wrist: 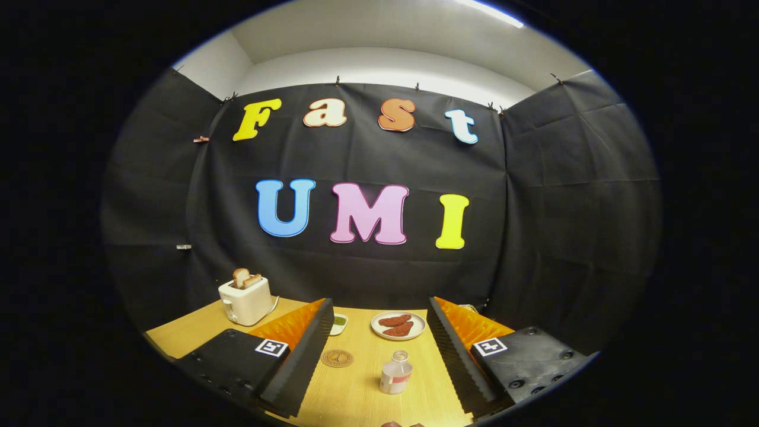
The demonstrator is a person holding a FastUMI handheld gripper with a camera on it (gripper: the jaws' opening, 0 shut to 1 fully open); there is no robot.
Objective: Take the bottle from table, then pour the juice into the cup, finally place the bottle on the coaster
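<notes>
The two fingers of the hand-held gripper (379, 362) sit nearest the camera, spread wide apart and gripping nothing. They hover above a pale wooden worktop (356, 391).

Between the fingers, a little ahead and nearer the right one, a small clear bottle (395, 372) stands upright on the worktop. It has no cap on its neck, a label round its body and a pale liquid inside. Neither finger touches it.

Ahead of the left finger's inner edge, left of the bottle, lies a round brown coaster (337, 357), flat and bare. Beyond that, half hidden behind the left fingertip, is a small white cup (340, 323) with something green inside; how full it is cannot be told.

Further ahead, between the fingertips, a white plate (398, 325) holds two reddish-brown pieces of food. Beyond the left finger, a cream toaster (245, 301) stands with two slices of bread raised in its slots.

Judging from this layout, the task has hardly begun: the bottle is not yet taken, and the pour into the cup and the placing on the coaster both remain.
</notes>
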